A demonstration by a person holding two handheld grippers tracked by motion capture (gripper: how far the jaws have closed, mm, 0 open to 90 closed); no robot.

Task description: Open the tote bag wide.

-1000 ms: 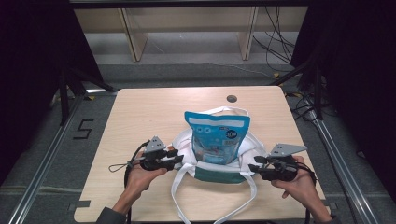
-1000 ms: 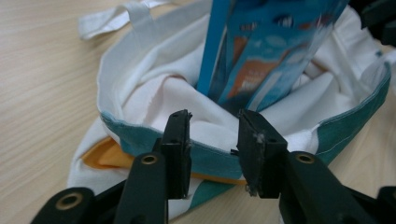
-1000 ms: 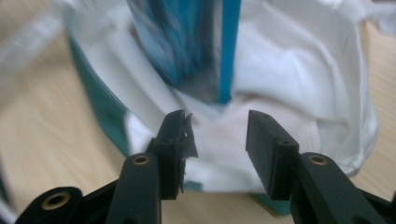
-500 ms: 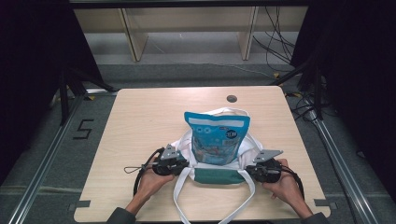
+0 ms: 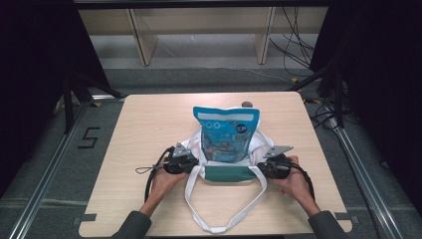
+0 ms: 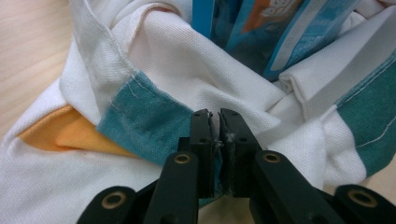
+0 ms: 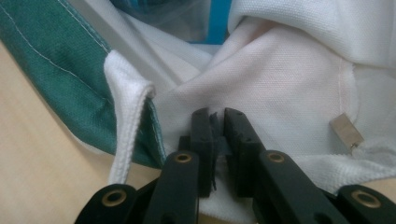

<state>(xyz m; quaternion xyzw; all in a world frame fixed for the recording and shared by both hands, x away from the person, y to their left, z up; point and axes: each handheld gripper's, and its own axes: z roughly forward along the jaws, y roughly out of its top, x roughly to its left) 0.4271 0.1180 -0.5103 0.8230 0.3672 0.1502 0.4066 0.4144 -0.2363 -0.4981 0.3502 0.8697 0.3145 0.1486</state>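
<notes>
High view: a white cloth tote bag (image 5: 226, 162) with a teal band lies mid-tabletop (image 5: 149, 124), a blue snack pouch (image 5: 226, 132) standing in it. The left gripper (image 5: 191, 160) and right gripper (image 5: 260, 168) have their jaws clamped on its soft, limp side folds. Pouch probably light; the hems offer the firmest hold.

Light wood table (image 5: 149, 114), grey floor (image 5: 209, 74), wooden shelf legs (image 5: 142, 37) behind, dark surrounds
</notes>
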